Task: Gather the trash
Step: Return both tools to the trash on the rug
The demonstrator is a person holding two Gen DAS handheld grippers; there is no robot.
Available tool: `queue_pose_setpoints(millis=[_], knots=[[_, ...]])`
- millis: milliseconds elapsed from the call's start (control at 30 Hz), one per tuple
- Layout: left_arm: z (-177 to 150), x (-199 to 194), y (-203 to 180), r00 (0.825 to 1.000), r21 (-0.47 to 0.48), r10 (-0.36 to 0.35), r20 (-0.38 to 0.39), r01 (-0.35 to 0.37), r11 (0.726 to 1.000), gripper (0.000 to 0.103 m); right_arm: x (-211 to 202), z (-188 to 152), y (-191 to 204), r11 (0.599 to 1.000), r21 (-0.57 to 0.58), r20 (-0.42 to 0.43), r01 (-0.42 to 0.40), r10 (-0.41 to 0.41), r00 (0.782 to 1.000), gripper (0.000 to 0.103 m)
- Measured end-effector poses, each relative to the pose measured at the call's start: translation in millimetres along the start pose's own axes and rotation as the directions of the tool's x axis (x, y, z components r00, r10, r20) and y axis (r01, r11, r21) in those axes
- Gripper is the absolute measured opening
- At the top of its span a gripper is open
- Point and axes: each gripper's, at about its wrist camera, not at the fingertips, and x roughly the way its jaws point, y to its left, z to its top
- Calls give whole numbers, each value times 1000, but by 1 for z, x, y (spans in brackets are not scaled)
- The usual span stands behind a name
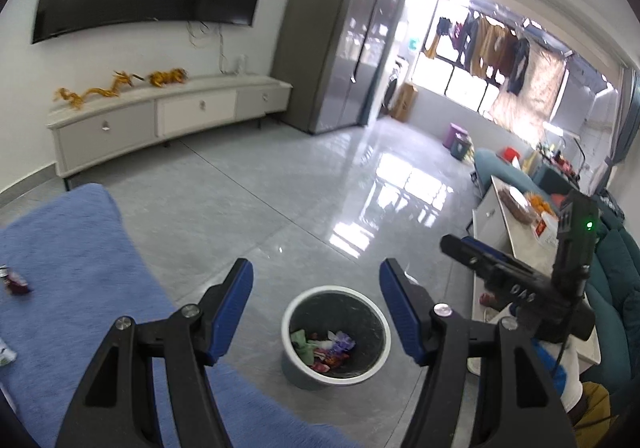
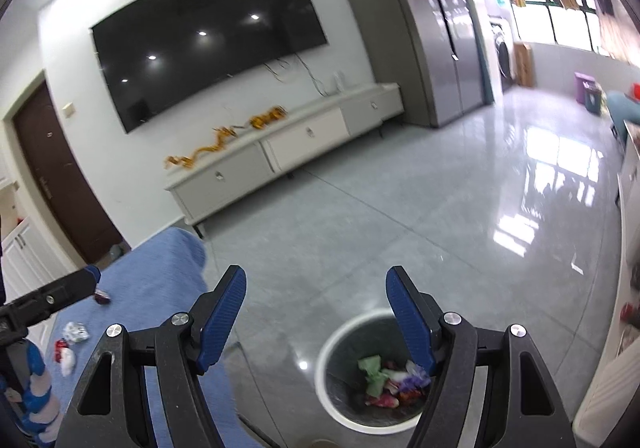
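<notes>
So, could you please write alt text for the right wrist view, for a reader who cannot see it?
The open right gripper, holding nothing, hovers above a white-rimmed trash bin on a grey tiled floor, with crumpled wrappers inside. To the left, more scraps lie on a blue cloth surface near the left gripper. Behind are a wall television and a low white cabinet.

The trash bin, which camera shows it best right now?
The left wrist view. There the bin sits whole between the open left gripper fingers, its rim and the wrappers inside unobstructed. In the right wrist view the bin is partly covered by one finger of the open right gripper and lies near the frame's bottom.
</notes>
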Motion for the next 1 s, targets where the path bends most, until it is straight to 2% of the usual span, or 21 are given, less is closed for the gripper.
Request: queue_pose_setpoints(millis=[333,533,767,1000], knots=[[-19,-102,57,987,-53,108,115,-103,993,64,-38,15,78,989,-109,70,-102,110,992,71],[-43,-153,99,968,-86,200,154,-188,978,64,-41,14,137,960,-193,53,-200,214,975,71],[-81,-206,175,925,-185,345,160,-315,931,64,-22,8,205,911,-270,-8,-311,321,947,71],[-126,-234,271,874,-313,480,78,-435,844,63,20,-14,279,840,-323,-158,-437,407,899,71]])
